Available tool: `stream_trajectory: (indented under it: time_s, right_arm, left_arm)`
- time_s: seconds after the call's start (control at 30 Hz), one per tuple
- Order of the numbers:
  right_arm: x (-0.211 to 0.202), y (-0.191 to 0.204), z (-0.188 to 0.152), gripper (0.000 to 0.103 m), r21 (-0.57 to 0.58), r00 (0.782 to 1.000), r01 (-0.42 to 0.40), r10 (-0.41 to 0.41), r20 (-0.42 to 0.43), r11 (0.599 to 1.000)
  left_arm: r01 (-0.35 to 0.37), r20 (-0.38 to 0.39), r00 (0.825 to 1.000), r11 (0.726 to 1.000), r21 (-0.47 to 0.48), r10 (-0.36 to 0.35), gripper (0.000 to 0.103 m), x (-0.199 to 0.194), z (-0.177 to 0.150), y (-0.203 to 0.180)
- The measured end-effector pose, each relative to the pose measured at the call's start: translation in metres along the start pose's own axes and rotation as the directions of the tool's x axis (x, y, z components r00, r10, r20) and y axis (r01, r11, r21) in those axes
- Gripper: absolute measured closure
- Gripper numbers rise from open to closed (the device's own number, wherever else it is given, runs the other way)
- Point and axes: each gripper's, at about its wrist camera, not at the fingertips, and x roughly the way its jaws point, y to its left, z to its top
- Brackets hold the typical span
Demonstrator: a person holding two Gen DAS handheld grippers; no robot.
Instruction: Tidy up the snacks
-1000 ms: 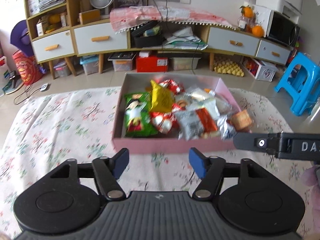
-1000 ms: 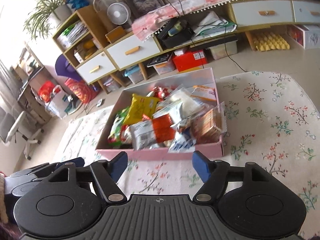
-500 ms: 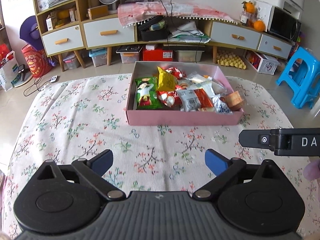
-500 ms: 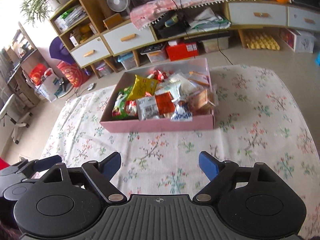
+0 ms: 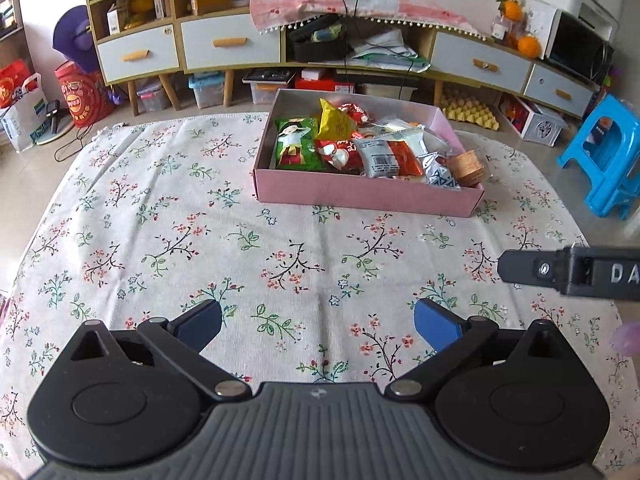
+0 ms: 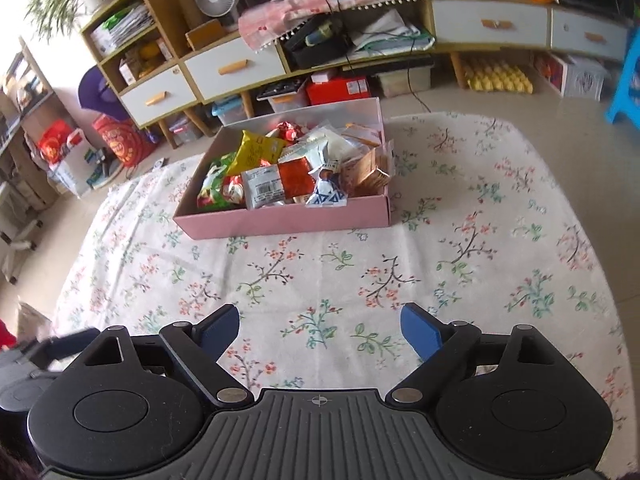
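Observation:
A pink box (image 5: 360,196) (image 6: 280,220) sits at the far side of the floral tablecloth (image 5: 200,240), filled with several snack packets. Among them are a green packet (image 5: 298,146), a yellow packet (image 5: 334,120), a grey-and-red packet (image 5: 388,154) and a brown cracker pack (image 5: 468,166). My left gripper (image 5: 318,320) hovers over the cloth well short of the box, its jaws opening wide with nothing between them. My right gripper (image 6: 320,326) is likewise back from the box, open and empty. One of its fingers (image 5: 560,276) shows at the right edge of the left wrist view.
Beyond the table stands a long low cabinet (image 5: 228,44) with drawers, with storage bins and a red box beneath it. A blue plastic stool (image 5: 608,160) is on the floor at the right. Bags (image 6: 120,144) lean by the shelf at the left.
Both grippers have drawn back from the pink box, which now looks smaller and farther. Both pairs of jaws have spread wider. The snacks in the box have not moved.

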Motion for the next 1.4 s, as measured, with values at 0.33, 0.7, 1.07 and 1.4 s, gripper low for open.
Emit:
stream_trajectory:
  time_s: [0.33, 0.7, 1.07, 1.4]
  right_arm:
    - [0.0032, 0.0036, -0.0048, 0.013, -0.042, 1.0, 0.031, -0.031, -0.002, 0.999]
    - [-0.0012, 0.0029, -0.0074, 0.013, -0.049, 0.999, 0.037, -0.037, 0.004, 0.998]
    - [0.002, 0.0019, -0.0084, 0.013, -0.054, 0.999, 0.046, -0.046, -0.004, 0.997]
    - [0.0043, 0.0027, -0.0093, 0.013, -0.058, 0.999, 0.045, -0.046, -0.013, 0.997]
  left_arm:
    - [-0.041, -0.011, 0.999, 0.999, -0.017, 0.041, 0.0, 0.004, -0.0013, -0.0012]
    - [-0.072, -0.005, 0.997, 0.997, 0.003, 0.072, 0.0, 0.0002, -0.0021, -0.0013]
    - [-0.077, -0.006, 0.997, 0.997, -0.008, 0.077, 0.0, 0.0001, -0.0006, 0.0019]
    - [-0.072, -0.011, 0.997, 0.997, -0.011, 0.072, 0.0, 0.0008, -0.0007, 0.0018]
